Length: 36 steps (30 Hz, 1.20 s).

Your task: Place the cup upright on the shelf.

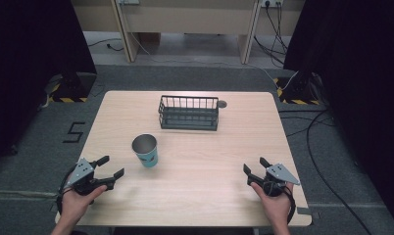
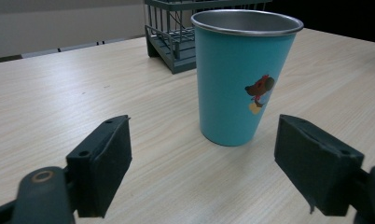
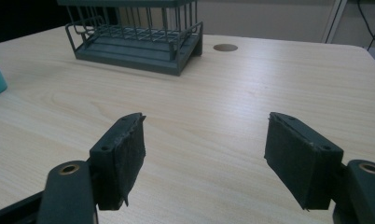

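A teal metal cup (image 1: 145,150) with a small cartoon print stands upright on the wooden table (image 1: 209,161), left of centre. Behind it, a dark wire basket (image 1: 188,113) sits near the far edge. My left gripper (image 1: 110,168) is open at the front left, a short way from the cup; in the left gripper view the cup (image 2: 244,77) stands just beyond the gripper (image 2: 213,163), slightly right of the gap's middle. My right gripper (image 1: 255,168) is open at the front right with nothing between its jaws; in its view (image 3: 204,156) the basket (image 3: 136,32) lies far ahead.
A small round hole (image 1: 222,104) is set in the tabletop beside the basket's right end. Bare wood stretches between the two grippers. Cables run over the grey floor (image 1: 327,147) to the right of the table, and dark curtains hang on both sides.
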Motion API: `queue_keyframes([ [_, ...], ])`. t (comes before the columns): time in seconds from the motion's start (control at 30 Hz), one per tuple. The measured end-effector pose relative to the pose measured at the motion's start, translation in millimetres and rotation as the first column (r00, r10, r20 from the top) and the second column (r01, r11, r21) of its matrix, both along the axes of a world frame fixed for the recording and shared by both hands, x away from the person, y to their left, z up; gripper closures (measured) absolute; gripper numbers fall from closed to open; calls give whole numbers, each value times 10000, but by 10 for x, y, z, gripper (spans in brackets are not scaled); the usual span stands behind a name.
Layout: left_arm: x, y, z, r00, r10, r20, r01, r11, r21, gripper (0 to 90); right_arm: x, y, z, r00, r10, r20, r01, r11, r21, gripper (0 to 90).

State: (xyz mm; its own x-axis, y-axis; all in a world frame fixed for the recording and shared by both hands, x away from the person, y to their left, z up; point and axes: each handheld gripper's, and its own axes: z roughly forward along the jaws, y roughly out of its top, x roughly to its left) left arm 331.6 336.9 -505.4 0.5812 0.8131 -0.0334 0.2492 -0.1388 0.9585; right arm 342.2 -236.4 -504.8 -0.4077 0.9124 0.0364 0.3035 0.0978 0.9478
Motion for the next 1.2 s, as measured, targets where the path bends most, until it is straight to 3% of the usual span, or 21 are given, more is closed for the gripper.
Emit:
queue_keyframes([
  [0.17,3,-54,18,10000,-63,30,63,9996,-275,147,-28,-2,-7,10000,-56,78,57,9999,-146,288],
  [0.4,83,-207,50,9993,-366,12,366,9992,-142,145,-43,52,11,9999,112,111,-112,9999,-9,287],
  [0.53,145,-348,69,9969,-785,50,785,9969,88,145,-32,79,6,9997,218,136,-217,9997,-113,287],
  [1.2,513,-667,23,9939,-1061,-313,1063,9943,71,143,-28,70,-6,9997,230,71,-230,9997,-72,289],
])
